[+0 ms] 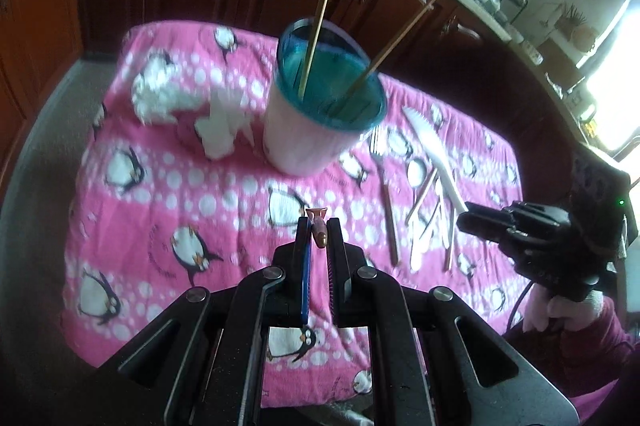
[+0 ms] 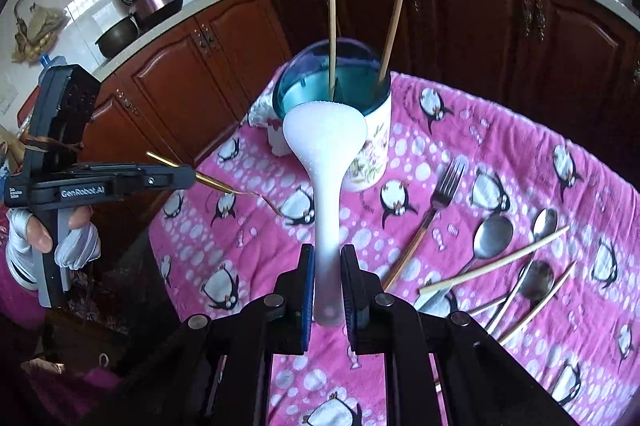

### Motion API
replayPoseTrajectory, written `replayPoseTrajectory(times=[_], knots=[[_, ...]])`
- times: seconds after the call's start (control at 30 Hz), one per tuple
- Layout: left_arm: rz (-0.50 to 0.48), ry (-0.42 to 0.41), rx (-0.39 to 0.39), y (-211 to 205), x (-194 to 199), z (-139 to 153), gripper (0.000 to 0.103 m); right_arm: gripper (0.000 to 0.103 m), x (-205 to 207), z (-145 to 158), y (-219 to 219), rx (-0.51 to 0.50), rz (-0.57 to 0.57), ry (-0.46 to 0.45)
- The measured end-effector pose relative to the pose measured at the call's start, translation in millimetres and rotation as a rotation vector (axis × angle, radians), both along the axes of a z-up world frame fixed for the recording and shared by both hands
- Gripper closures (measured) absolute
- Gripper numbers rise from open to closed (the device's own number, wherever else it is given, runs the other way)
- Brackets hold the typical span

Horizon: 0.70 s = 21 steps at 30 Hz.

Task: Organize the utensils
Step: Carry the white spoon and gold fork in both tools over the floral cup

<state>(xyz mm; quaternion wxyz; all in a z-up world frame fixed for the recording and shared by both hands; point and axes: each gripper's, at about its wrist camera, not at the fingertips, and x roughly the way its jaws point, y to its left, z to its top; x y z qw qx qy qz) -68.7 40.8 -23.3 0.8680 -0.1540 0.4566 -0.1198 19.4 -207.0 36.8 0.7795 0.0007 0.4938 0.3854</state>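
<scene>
A white cup with a teal rim (image 1: pixel 320 106) stands on the pink penguin cloth (image 1: pixel 180 186), with two chopsticks (image 1: pixel 322 18) leaning in it. It also shows in the right wrist view (image 2: pixel 372 150). My left gripper (image 1: pixel 318 232) is shut on a gold fork (image 2: pixel 224 184), seen end-on between the pads. My right gripper (image 2: pixel 328 254) is shut on the handle of a white rice paddle (image 2: pixel 324 142), whose blade is up in front of the cup. The right gripper also shows in the left wrist view (image 1: pixel 466 218). Loose utensils lie right of the cup.
On the cloth lie a fork (image 2: pixel 436 202), spoons (image 2: pixel 490 236), chopsticks (image 2: pixel 492 262) and a white plastic knife (image 1: pixel 430 142). Crumpled white paper (image 1: pixel 168 94) lies left of the cup. Dark wooden cabinets (image 2: pixel 480 18) stand behind the table.
</scene>
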Motion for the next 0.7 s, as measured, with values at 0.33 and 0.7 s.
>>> replayPoseTrajectory(times=[0.33,0.7], knots=[[0.041,-0.125,0.014,22,24,60,0.097,0.091,29,16,14,-0.037,0.043,0.001],[0.020,-0.108,0.096,8,79,67,0.097,0.091,94,7,40,0.052,0.058,0.271]])
